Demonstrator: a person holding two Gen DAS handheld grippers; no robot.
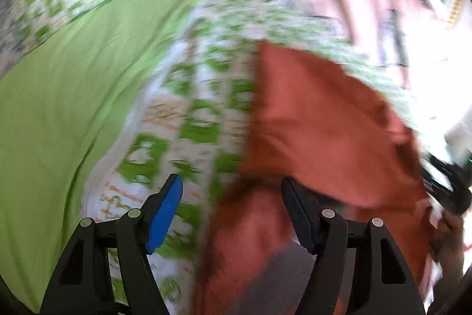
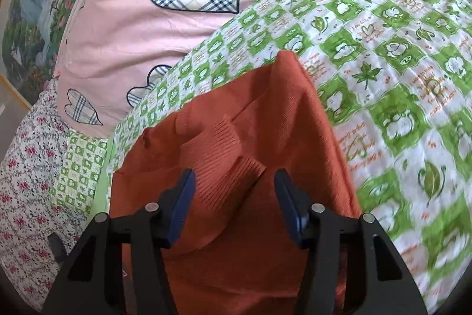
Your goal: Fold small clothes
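The rust-orange knit garment (image 2: 236, 155) lies on the green-and-white patterned quilt (image 2: 383, 55), partly gathered, with a ribbed cuff or hem bunched on top of it and one corner peaked up toward the pink heart-print cover (image 2: 165, 28) beyond the quilt. The right gripper (image 2: 234, 205) hangs just over that ribbed bunch, jaws spread wide and holding nothing. The left gripper (image 1: 231, 214) is at the garment's near edge (image 1: 318, 120), also spread wide and empty; its view is smeared by motion, so whether a finger touches the cloth cannot be told. The likely trouble, as I judge it: closing on the thick ribbed bunch could catch several layers at once and drag the whole piece into a lump, or a low pinch could snag the quilt beneath. No container is visible; the garment rests only on bedding, with a floral sheet (image 2: 26, 176) off beyond the garment's left side.
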